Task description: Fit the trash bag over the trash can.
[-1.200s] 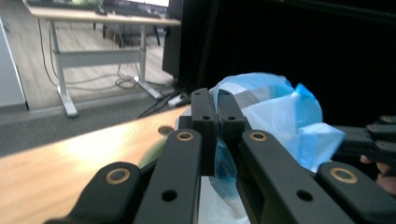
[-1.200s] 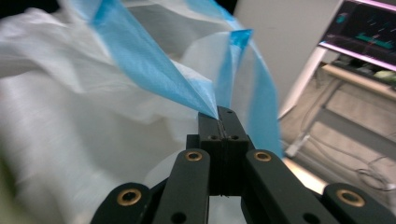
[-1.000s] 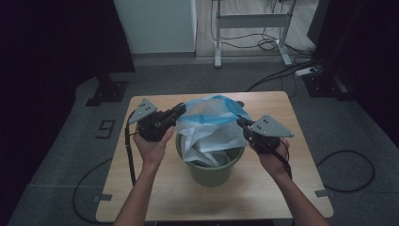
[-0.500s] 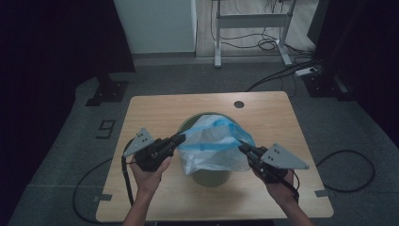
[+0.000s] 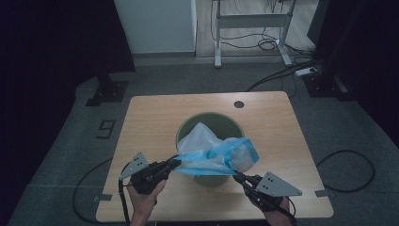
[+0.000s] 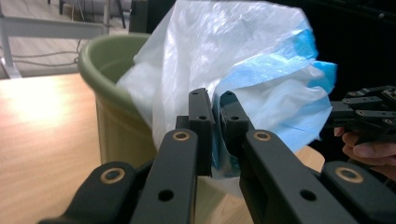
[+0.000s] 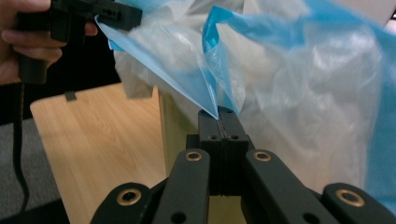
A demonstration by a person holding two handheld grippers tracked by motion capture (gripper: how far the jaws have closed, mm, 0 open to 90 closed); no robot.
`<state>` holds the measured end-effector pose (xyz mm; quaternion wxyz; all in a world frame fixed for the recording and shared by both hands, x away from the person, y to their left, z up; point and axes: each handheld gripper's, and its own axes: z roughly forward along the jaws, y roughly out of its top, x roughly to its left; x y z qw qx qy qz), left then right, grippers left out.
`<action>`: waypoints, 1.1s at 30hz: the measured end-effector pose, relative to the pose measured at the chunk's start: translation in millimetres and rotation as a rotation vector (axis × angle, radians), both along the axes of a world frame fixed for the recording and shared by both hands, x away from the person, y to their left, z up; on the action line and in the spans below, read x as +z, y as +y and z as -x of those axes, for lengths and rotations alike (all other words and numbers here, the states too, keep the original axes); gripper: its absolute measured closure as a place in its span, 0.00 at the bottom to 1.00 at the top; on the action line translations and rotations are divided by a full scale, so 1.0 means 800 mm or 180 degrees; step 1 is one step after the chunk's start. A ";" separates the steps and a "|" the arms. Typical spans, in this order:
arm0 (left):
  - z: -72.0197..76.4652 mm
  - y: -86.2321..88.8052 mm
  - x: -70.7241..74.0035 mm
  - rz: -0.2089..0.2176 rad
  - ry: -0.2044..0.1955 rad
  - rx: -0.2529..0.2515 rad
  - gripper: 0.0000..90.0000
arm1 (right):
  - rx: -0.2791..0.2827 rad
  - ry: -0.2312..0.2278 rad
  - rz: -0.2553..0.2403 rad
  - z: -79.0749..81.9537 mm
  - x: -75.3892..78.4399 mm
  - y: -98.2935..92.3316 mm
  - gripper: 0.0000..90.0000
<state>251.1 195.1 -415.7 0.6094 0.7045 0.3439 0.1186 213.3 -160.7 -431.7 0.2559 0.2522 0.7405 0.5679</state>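
The table (image 5: 155, 117) carries a green bin (image 5: 188, 129) near its middle. A thin bag (image 5: 207, 141), white with a blue rim, sits partly inside the bin, and its blue rim is drawn out over the bin's near edge toward the person.

The left gripper (image 5: 175, 163) has its jaws closed on the blue rim at the near left of the bin; in the left gripper view the film (image 6: 280, 84) is pinched between the two pads. The right gripper (image 5: 236, 175) has its jaws fully closed on a corner of the blue rim at the near right; in the right gripper view the film (image 7: 205, 88) runs to a point at the jaw tips.

Risks from this position:

1. Bin tip-over. The bin appears light and the bag hangs over one side only. A pull toward the person could drag or topple it.
2. Tearing. The film is thin and each grip is small. Uneven tension between the two grippers could split the rim.
3. Slip at the right gripper. It holds a narrow corner only, so a sharp tug could free it.
4. Incomplete fit. The far rim of the bin is not covered by the bag, so the bag may slide back inside once released.
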 end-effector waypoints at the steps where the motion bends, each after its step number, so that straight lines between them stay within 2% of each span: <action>1: 0.000 0.000 -0.002 -0.0009 0.0010 0.0007 0.95 | -0.0004 0.0016 0.0029 0.000 -0.004 0.000 0.99; 10: -0.007 0.001 -0.026 -0.0033 0.0126 0.0116 0.93 | -0.0057 0.0165 0.0139 -0.012 -0.027 0.004 0.99; 11: -0.006 0.001 -0.025 -0.0023 0.0106 0.0137 0.90 | -0.0069 0.0172 0.0144 -0.015 -0.028 0.004 0.99; 12: -0.004 0.001 -0.023 -0.0017 0.0060 0.0163 0.78 | -0.0112 0.0189 0.0137 -0.018 -0.028 0.003 0.99; 13: -0.002 0.001 -0.020 -0.0023 0.0023 0.0164 0.78 | -0.0112 0.0189 0.0137 -0.018 -0.028 0.003 0.99; 14: 0.002 0.000 -0.014 -0.0049 -0.0036 0.0170 0.69 | -0.0127 0.0183 0.0145 -0.019 -0.027 0.003 0.99; 16: 0.010 -0.003 -0.001 -0.0140 -0.0168 0.0171 0.54 | -0.0144 0.0165 0.0165 -0.020 -0.025 0.002 0.99; 18: 0.015 -0.007 0.012 -0.0211 -0.0223 0.0087 0.41 | -0.0151 0.0176 0.0170 -0.022 -0.024 0.002 0.99; 22: 0.019 -0.020 0.033 -0.0409 -0.0308 -0.0001 0.28 | -0.0153 0.0187 0.0171 -0.024 -0.024 0.002 0.99; 31: 0.005 -0.060 0.068 -0.0949 -0.0388 -0.0018 0.21 | -0.0157 0.0172 0.0201 -0.025 -0.021 0.002 0.99; 33: 0.004 -0.069 0.075 -0.1035 -0.0396 -0.0039 0.20 | -0.0163 0.0161 0.0220 -0.025 -0.020 0.001 0.99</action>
